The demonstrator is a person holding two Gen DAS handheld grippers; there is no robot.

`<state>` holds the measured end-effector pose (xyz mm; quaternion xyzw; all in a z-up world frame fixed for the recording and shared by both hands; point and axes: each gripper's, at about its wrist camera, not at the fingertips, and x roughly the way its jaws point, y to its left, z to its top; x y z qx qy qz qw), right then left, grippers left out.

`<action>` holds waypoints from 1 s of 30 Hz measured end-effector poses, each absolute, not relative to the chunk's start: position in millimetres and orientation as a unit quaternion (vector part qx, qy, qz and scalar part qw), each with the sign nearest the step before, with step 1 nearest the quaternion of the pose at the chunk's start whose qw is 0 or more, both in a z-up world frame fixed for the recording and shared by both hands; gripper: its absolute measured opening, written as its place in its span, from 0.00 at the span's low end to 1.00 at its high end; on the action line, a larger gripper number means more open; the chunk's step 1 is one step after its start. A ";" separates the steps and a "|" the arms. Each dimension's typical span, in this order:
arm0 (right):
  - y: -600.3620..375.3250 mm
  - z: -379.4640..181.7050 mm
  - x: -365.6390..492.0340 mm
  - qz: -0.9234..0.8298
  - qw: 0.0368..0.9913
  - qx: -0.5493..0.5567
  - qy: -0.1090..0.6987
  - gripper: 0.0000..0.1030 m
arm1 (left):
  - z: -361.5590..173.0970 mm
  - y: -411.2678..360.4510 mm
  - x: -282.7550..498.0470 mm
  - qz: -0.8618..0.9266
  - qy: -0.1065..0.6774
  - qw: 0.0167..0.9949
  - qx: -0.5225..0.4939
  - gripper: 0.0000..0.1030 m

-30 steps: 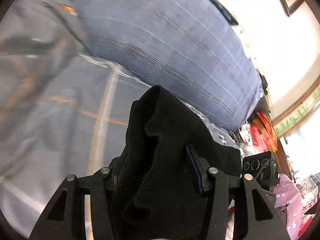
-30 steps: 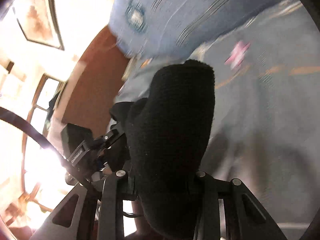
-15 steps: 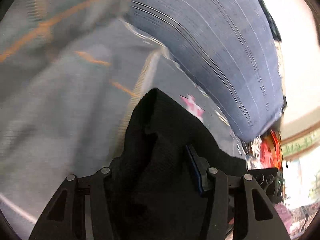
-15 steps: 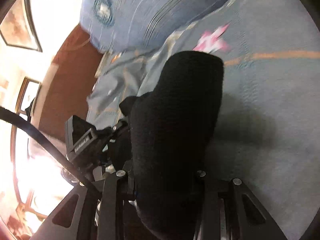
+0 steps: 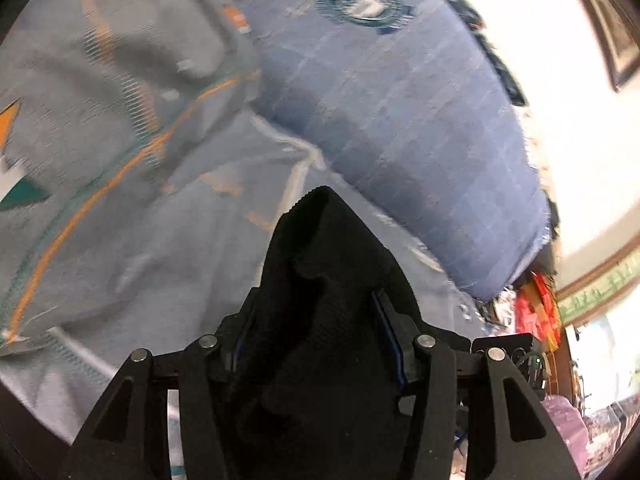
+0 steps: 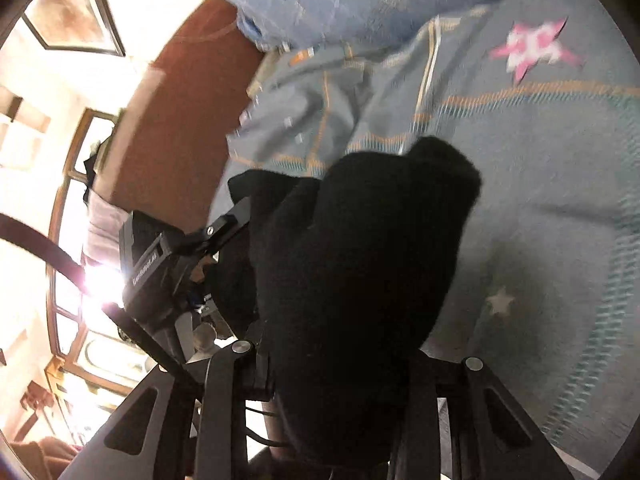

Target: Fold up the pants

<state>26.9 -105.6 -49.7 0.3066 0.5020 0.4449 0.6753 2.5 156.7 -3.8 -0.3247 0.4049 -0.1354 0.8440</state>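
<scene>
Left wrist view: the left gripper (image 5: pixel 320 344) has its jaws pinching black pants (image 5: pixel 320 288), which bunch up between them toward 12 o'clock. Beyond lies a grey-blue bedspread (image 5: pixel 120 140) with orange lines, then a blue pillow (image 5: pixel 400 120) at 1 o'clock.

Right wrist view: the right gripper (image 6: pixel 340 356) also clamps the pants (image 6: pixel 360 260), above the bedspread (image 6: pixel 560 220). A pink star (image 6: pixel 532 50) sits at 1 o'clock, the left gripper (image 6: pixel 168 264) at 9 o'clock.

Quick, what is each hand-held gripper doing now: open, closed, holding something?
Left hand-held gripper: closed on the black pants.
Right hand-held gripper: closed on the black pants.
</scene>
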 end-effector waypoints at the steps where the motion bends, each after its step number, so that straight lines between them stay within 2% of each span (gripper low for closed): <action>1: -119.2 -41.8 28.0 0.439 0.686 0.311 0.490 0.35 | -0.1 149.0 6.6 -0.144 0.404 0.844 -0.322 0.49; 7: -195.5 -8.1 41.0 0.389 0.740 0.316 0.449 0.34 | 18.5 76.4 46.8 -0.201 0.404 0.842 -0.296 0.49; 12: -246.0 5.7 68.0 0.338 0.779 0.295 0.438 0.34 | 9.2 24.3 98.0 -0.224 0.431 0.825 -0.287 0.49; 22: -286.1 -46.2 142.2 0.243 0.795 0.279 0.480 0.34 | -49.9 -15.9 177.6 -0.163 0.499 0.815 -0.247 0.49; 24: -289.0 -55.0 152.2 0.224 0.796 0.288 0.482 0.39 | -66.7 -8.5 185.2 -0.152 0.520 0.799 -0.259 0.50; 26: -295.7 -68.4 158.4 0.187 0.797 0.313 0.483 0.58 | -76.9 3.6 185.6 -0.169 0.530 0.776 -0.298 0.51; 28: -304.3 -75.2 156.6 0.173 0.792 0.330 0.484 0.65 | -73.8 15.2 180.7 -0.181 0.536 0.760 -0.321 0.50; 30: -313.0 -70.5 148.5 0.169 0.795 0.334 0.478 0.65 | -58.1 21.2 172.5 -0.198 0.526 0.764 -0.317 0.49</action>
